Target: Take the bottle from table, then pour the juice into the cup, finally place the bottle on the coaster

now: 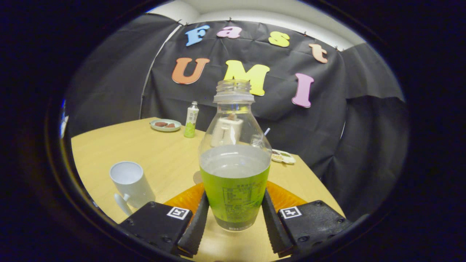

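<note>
Fingers (198, 218) of our gripper (235, 218): closed against both sides of the uncapped bottle (235, 174), part-filled, upright. We list the cup (129, 183) empty; coaster (287, 198) behind.

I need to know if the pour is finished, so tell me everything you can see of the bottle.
The bottle is clear plastic, uncapped, with a threaded neck and a green printed label round its lower half. It stands upright between the gripper fingers, which press both its sides. Liquid fills it to just above the label. Behind its base lies an orange coaster; whether the bottle rests on anything cannot be told.
</note>
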Available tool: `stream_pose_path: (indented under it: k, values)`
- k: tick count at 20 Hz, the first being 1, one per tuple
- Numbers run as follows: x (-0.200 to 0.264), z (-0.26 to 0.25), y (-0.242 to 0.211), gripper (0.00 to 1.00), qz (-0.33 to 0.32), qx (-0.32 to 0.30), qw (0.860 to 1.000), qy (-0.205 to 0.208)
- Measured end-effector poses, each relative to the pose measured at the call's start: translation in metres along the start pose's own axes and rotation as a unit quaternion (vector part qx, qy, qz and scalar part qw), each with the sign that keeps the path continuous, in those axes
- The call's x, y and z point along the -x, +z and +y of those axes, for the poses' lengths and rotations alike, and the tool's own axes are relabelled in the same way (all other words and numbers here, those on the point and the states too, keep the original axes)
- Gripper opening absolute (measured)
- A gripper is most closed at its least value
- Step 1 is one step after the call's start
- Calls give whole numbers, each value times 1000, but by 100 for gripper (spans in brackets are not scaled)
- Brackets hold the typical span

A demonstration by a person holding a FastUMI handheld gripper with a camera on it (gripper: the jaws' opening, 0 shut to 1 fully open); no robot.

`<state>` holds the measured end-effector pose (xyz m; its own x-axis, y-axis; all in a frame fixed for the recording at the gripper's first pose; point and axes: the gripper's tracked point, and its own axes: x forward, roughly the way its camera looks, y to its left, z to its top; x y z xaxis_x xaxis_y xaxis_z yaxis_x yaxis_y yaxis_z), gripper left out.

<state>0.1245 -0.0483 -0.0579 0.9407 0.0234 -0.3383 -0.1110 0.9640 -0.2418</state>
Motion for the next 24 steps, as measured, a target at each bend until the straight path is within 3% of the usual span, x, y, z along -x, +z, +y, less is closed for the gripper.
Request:
stream_pose_path:
  k: [4, 9, 14, 24]
  values:
    - [10, -16, 0, 77, 12, 98, 994, -49]
    - [14, -26, 6, 76, 0, 188, 977, -103]
    - [8, -24, 27, 77, -24, 292, 943, -160]
    - [4, 1, 48, 76, -60, 426, 882, -194]
